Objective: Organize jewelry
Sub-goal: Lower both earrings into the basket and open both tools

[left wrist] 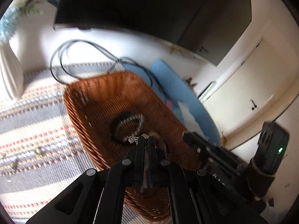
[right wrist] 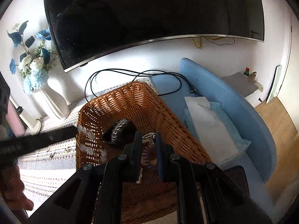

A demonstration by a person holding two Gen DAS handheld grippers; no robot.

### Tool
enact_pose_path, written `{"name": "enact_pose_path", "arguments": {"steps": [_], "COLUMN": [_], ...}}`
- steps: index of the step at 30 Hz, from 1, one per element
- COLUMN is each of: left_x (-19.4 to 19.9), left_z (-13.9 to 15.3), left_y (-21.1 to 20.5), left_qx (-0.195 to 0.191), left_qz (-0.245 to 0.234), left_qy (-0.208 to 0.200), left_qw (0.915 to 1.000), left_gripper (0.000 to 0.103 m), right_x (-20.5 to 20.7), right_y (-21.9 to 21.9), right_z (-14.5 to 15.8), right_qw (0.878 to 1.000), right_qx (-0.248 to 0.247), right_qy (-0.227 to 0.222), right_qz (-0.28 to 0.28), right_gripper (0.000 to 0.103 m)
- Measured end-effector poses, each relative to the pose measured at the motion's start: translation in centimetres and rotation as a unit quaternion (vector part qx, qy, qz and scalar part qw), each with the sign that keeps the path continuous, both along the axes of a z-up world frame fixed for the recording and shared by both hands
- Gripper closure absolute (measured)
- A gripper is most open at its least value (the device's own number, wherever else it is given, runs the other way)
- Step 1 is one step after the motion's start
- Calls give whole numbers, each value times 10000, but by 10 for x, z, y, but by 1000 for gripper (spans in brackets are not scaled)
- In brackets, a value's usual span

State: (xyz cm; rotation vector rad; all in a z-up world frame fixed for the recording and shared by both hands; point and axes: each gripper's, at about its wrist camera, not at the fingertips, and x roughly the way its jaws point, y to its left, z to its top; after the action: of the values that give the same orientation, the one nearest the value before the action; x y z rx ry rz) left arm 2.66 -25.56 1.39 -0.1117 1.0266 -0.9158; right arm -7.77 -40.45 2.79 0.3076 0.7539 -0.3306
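Observation:
A brown wicker basket (left wrist: 97,100) (right wrist: 130,100) sits on a striped woven mat. In it lie a black bangle (left wrist: 116,125) and a silver bead bracelet (left wrist: 139,120) (right wrist: 116,128). My left gripper (left wrist: 146,140) hangs over the basket, its jaws nearly together on a thin silver chain with a flower charm (left wrist: 131,139). My right gripper (right wrist: 147,136) is over the basket too, jaws slightly apart, with a silver piece (right wrist: 149,137) between the tips; contact is unclear. The right gripper's body also shows in the left wrist view (left wrist: 211,149).
A white ribbed vase (right wrist: 54,102) (left wrist: 9,74) with blue and white flowers stands left. A large dark TV (right wrist: 149,18) hangs behind. A black cable (right wrist: 130,73) loops behind the basket. A blue tray (right wrist: 233,97) with white paper lies right. Small dark jewelry pieces (left wrist: 39,151) lie on the mat.

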Motion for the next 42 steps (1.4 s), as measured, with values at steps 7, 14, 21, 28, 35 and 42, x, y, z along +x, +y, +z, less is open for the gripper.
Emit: {"name": "enact_pose_path", "arguments": {"steps": [7, 14, 21, 28, 35, 42], "left_x": [-15, -22, -24, -22, -22, -22], "left_z": [-7, -13, -19, -21, -19, -18], "left_y": [-19, -33, -34, -25, -20, -16], "left_qx": [115, 221, 520, 546, 500, 484], "left_qz": [-240, -341, -264, -156, -123, -85], "left_qy": [46, 34, -20, 38, 40, 74], "left_qw": [9996, 9992, 9983, 9984, 9987, 9988], "left_gripper": [100, 100, 100, 100, 100, 100], "right_x": [2, 5, 9, 11, 12, 13], "right_y": [-4, -4, -4, -1, 0, -1], "right_z": [-8, -12, -17, -19, -20, -22], "right_qw": [9999, 9998, 9997, 9996, 9995, 9994], "right_qx": [24, 49, 90, 90, 88, 92], "right_qy": [113, 135, 191, 229, 257, 304], "right_qz": [41, 108, 111, 141, 130, 106], "right_gripper": [88, 88, 88, 88, 88, 88]}}
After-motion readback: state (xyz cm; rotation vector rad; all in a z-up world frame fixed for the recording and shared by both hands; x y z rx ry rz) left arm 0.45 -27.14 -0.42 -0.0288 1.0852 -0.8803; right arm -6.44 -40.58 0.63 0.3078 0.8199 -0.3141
